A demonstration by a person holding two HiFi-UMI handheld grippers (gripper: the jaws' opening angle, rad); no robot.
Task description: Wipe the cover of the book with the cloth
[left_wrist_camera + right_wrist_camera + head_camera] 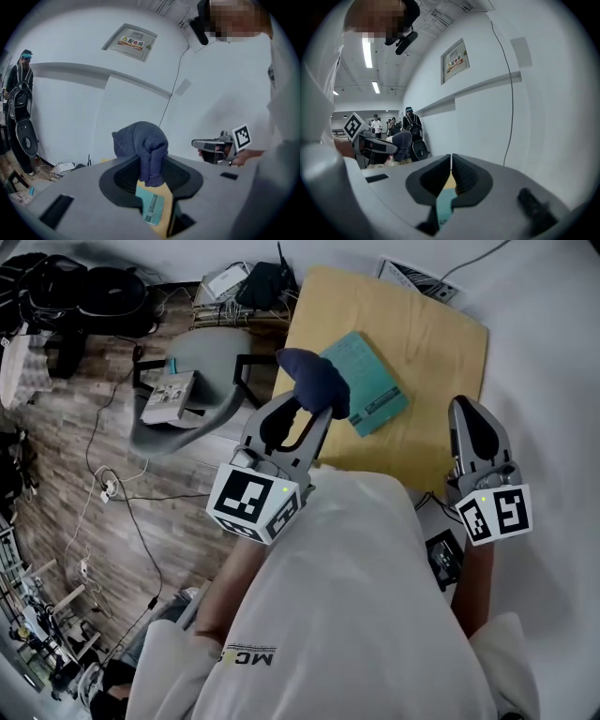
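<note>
Near one teal book (370, 381), the left hand-held gripper (311, 412) clamps one dark-blue cloth (314, 379); the right hand-held gripper (466, 411) sits closed.

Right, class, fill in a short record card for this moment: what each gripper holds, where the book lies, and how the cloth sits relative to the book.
Left gripper: shut on the dark blue cloth, which bunches up past the jaw tips
Right gripper: jaws together, nothing between them, held to the right of the book
Book: teal, flat on the wooden tabletop, cover up
Cloth and book: in the head view the cloth overlaps the book's left corner; contact cannot be told
</note>
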